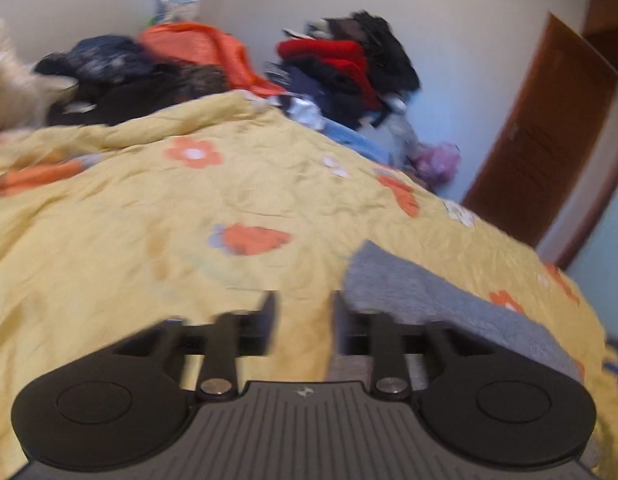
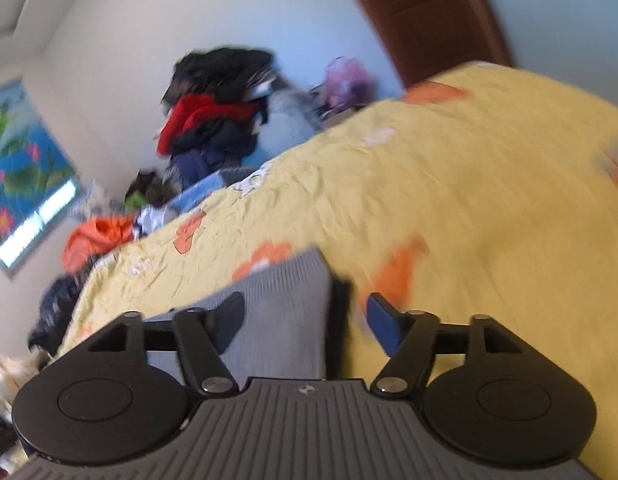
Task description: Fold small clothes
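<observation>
both grippers spread, nothing pinched. left gripper (image 1: 303, 320) hangs over the yellow bedspread (image 1: 149, 220), grey garment (image 1: 449, 308) just off its right finger. right gripper (image 2: 305, 320) has that garment's edge under its left finger. i'd judge: re-pinch the corners evenly, keep the fold line straight.

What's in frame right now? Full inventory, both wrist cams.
grey garment: 1, grey, lying on the bed cover just ahead of both tongs
bed cover: 1, yellow with orange and white flowers, spread over the bed
clothes pile: 1, red, black and navy, at the far end against the wall
orange garment: 1, orange, far end, among dark clothes
door: 1, brown wood, beyond the bed
picture: 1, blue with flowers, on the wall
left tongs: 1, black, open, empty
right tongs: 1, black, open, over the grey garment's edge
</observation>
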A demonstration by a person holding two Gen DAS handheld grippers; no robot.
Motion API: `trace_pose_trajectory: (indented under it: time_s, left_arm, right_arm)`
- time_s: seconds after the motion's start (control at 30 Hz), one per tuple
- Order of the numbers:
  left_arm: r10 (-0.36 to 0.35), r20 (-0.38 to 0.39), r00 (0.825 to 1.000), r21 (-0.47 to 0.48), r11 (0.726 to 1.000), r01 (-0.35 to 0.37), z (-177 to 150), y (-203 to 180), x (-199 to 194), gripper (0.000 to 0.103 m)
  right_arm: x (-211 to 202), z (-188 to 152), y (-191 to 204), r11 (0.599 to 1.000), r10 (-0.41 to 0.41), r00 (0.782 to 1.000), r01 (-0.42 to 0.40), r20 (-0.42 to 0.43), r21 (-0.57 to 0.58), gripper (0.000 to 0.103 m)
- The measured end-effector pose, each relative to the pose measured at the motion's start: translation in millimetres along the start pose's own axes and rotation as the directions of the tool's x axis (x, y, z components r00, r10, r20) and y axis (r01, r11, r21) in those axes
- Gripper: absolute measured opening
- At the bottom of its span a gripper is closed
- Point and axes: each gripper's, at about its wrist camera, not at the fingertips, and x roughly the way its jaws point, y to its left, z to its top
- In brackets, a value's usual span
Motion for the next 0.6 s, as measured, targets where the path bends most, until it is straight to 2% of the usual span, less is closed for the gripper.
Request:
trace_pose_trajectory:
  time_s: [0.03,0.1,0.17,0.2,0.27,0.3,0.33,0.47,0.53,0.6]
  left_arm:
    - [-0.009,0.004,1.0,0.037,0.999,0.009,-3,-16,13,0.09]
    - [-0.021,0.01,1.0,0.119,0.993,0.02,-15,-48,34,0.092]
    - [-0.059,-0.031,0.998,0.219,0.974,0.065,-29,-75,53,0.092]
    - [-0.061,-0.055,0.997,0.245,0.967,0.073,-37,-83,63,0.092]
    - [-0.041,-0.14,0.989,0.263,0.962,0.077,-52,-90,80,0.092]
    - [-0.027,-0.155,0.987,0.274,0.959,0.069,-59,-91,85,0.092]
    - [-0.011,-0.136,0.991,0.298,0.953,0.051,-64,-93,85,0.094]
    - [-0.014,-0.134,0.991,0.315,0.947,0.056,-64,-90,80,0.095]
    - [-0.017,-0.139,0.99,0.309,0.949,0.06,-64,-87,84,0.099]
    - [-0.012,-0.148,0.989,0.307,0.95,0.057,-61,-89,84,0.099]
  right_arm:
    - [21,12,2,1.0,0.002,1.0,-0.002,-0.028,-0.018,0.071]
    - [64,28,2,0.999,-0.02,0.995,0.015,-0.102,-0.047,0.07]
    - [99,32,7,0.996,-0.049,0.983,0.034,-0.176,-0.085,0.071]
    - [114,32,9,0.993,-0.063,0.977,0.042,-0.206,-0.106,0.066]
    - [133,20,15,0.988,-0.084,0.958,0.044,-0.273,-0.151,0.05]
    - [134,16,18,0.981,-0.094,0.963,0.045,-0.254,-0.19,0.026]
    - [135,14,19,0.978,-0.096,0.956,0.04,-0.276,-0.204,0.01]
    - [106,29,3,0.992,-0.059,0.98,0.036,-0.189,-0.124,0.009]
    - [105,27,-20,0.996,-0.076,0.977,0.066,-0.2,-0.056,0.009]
    - [104,15,-24,0.997,-0.061,0.981,0.049,-0.185,-0.066,0.009]
